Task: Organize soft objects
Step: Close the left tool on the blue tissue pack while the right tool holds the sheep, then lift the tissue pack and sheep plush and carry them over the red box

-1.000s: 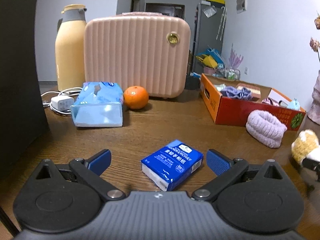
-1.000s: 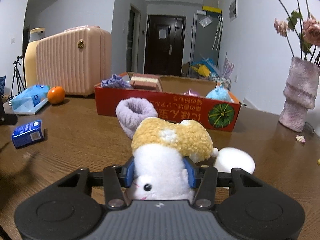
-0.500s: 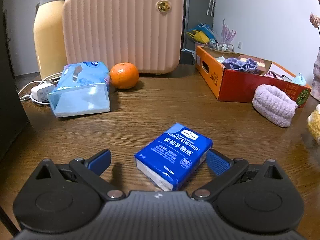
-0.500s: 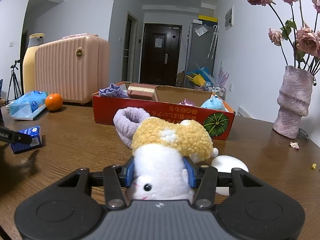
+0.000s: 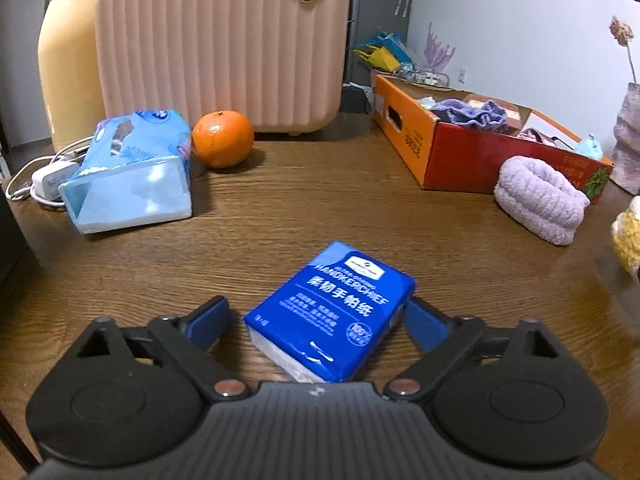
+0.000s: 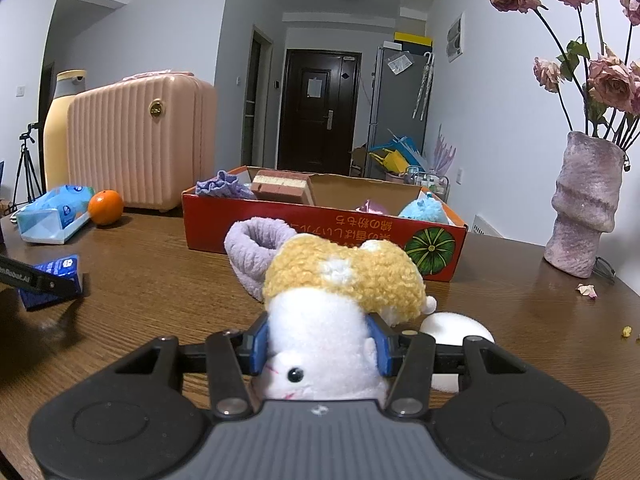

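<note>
Left tongs (image 5: pixel 316 320) are closing w/ the blue plastic-wrapped handkerchief tissue pack (image 5: pixel 332 312) between the pads; right pad looks at the pack's edge, left pad not yet touching. Pack is lying flat mid-surface, angled, prob. why the tongs are straddling its short sides. Right tongs (image 6: pixel 318 346) are gripping the white-and-yellow plush hamster toy (image 6: pixel 332 312) by its head, partly closed, squeezing the fluff, holding it just above the brown wooden surface (image 6: pixel 140 280). Red-orange cardboard box (image 6: pixel 320 222) near the far edge is already holding soft items, likely the drop spot; lilac fuzzy rolled band (image 5: pixel 540 200) is waiting beside it.
</note>
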A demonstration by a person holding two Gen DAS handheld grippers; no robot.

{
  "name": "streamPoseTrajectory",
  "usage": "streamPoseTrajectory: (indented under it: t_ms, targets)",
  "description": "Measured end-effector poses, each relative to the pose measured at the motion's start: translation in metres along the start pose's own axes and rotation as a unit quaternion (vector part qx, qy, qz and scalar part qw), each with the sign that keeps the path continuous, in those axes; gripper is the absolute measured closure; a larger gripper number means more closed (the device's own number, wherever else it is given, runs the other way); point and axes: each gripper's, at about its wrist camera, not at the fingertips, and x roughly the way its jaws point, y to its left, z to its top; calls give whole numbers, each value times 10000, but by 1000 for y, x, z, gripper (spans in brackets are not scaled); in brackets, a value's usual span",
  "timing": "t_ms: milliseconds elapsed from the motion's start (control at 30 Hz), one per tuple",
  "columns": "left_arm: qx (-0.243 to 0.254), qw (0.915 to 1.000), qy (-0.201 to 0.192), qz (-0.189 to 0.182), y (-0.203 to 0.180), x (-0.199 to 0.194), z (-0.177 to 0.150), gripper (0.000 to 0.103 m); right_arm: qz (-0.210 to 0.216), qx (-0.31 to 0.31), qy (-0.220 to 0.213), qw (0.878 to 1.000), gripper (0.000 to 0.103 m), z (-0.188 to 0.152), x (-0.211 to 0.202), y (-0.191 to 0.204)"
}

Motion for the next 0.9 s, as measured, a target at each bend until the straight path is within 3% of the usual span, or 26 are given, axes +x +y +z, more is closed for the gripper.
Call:
streamPoseTrajectory:
  t_ms: [33,233,667,900]
  targets:
    - [21,10000,-15,-14,0,0,0,23,-1,-2,-3,10000,54,0,0,0]
    - [169,9997,-135,-139,-6,-4,-2,29,9,-32,-56,10000,54,0,-2,1]
    - [396,9965,-741,-14,-21,-27,-4,31,-33,-93,-258,9996,54,1,-9,1]
    - [229,9940,-1068,-25,-34,-37,0,31,-78,-27,-422,9991,54,6,-11,-3]
